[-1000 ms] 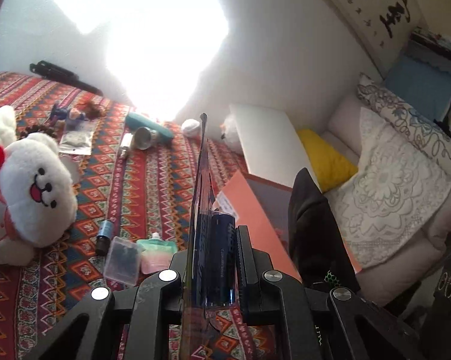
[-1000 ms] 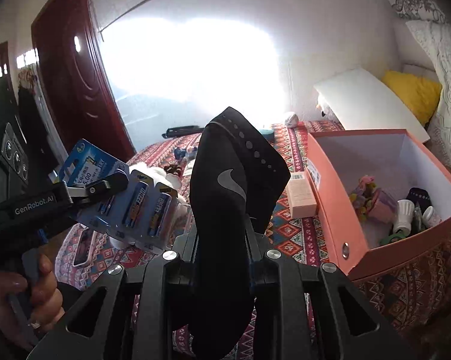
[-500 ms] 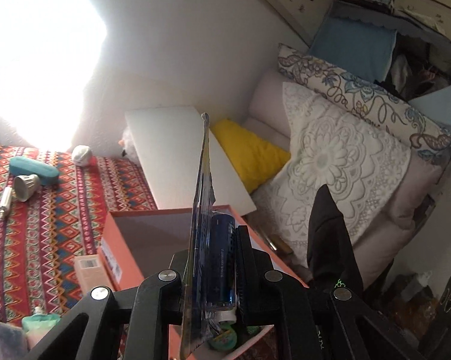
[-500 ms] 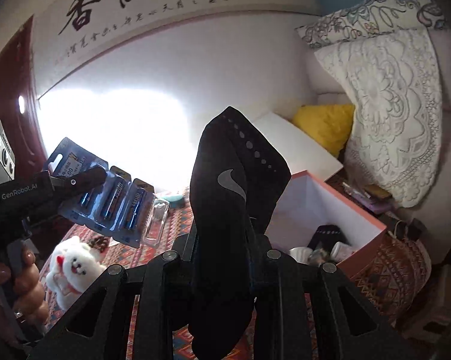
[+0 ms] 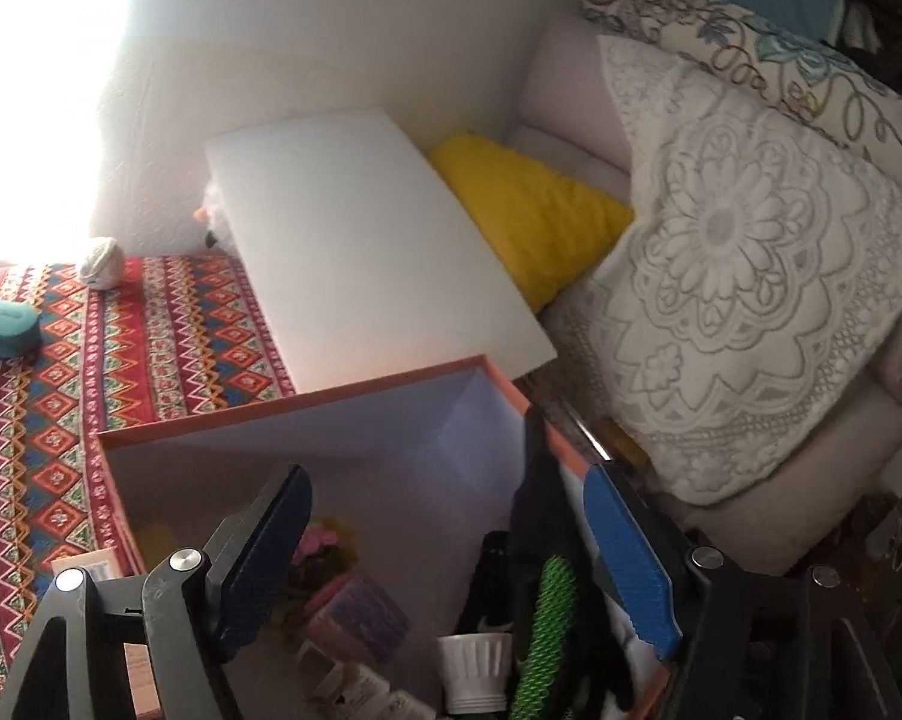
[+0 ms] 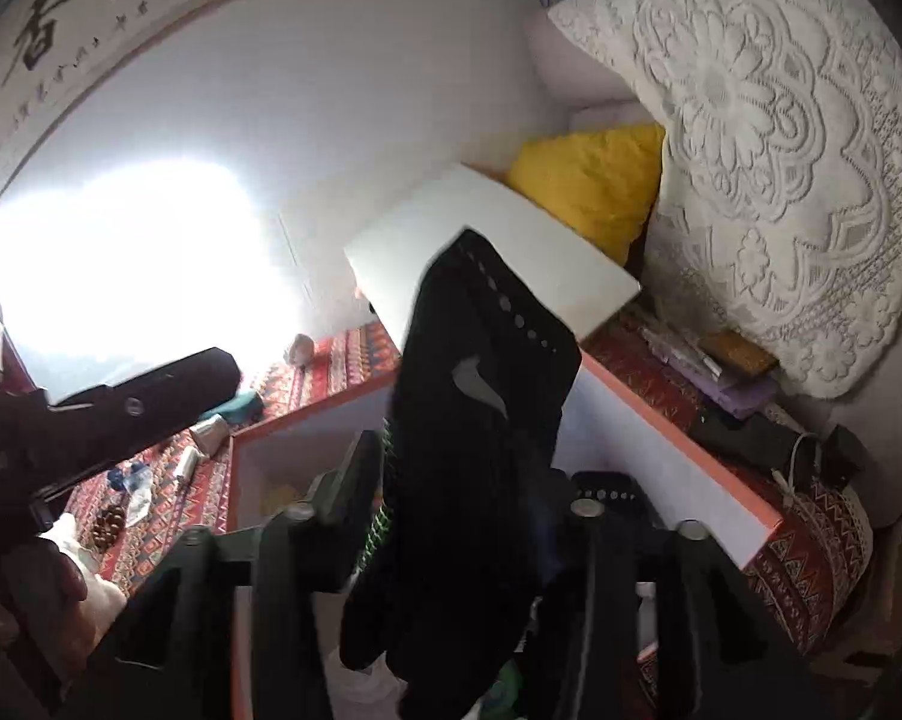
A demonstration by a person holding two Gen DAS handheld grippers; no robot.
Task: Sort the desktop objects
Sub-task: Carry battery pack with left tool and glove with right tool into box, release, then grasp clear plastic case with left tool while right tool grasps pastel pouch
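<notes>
A patterned red cloth (image 5: 169, 324) covered the surface at left of frame, with a white board (image 5: 355, 240) leaning behind an orange box (image 5: 295, 402) and one yellow cushion (image 5: 529, 210) at upper right. The left gripper (image 5: 451, 546) hung spread and empty over the box. The right gripper (image 6: 469, 516) was spread too, one black sock (image 6: 481, 420) standing upright between its jaws, toe up, above the box.
</notes>
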